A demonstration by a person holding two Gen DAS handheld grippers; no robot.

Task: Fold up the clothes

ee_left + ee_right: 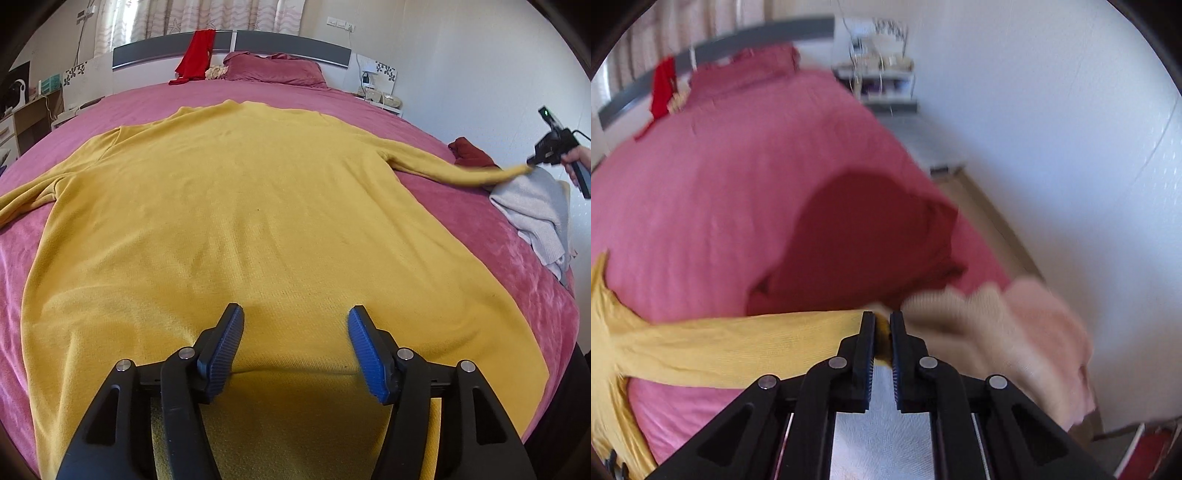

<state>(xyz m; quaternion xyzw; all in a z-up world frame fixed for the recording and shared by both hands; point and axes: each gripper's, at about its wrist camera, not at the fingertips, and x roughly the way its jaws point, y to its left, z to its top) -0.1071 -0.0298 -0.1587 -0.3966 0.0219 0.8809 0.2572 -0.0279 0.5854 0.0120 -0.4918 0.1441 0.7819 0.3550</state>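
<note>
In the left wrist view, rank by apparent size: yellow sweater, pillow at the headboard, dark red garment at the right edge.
1. Yellow sweater, by far.
2. Pillow.
3. Dark red garment, partly hidden, so its rank is unsure.

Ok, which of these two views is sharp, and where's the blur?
Left wrist view: sharp, sweater knit readable, fisheye bows the bed edges. Right wrist view: motion-smeared on the dark red garment and pale pile; the right claw gripping the sleeve looks crisp.

Your yellow sweater (236, 206): fine matt knit cloth. Beneath it, pink bedspread (491, 273): plush velvety pile. Left gripper (295, 350): matt black plastic, ribbed blue pads (364, 349), shiny metal rivets.
</note>
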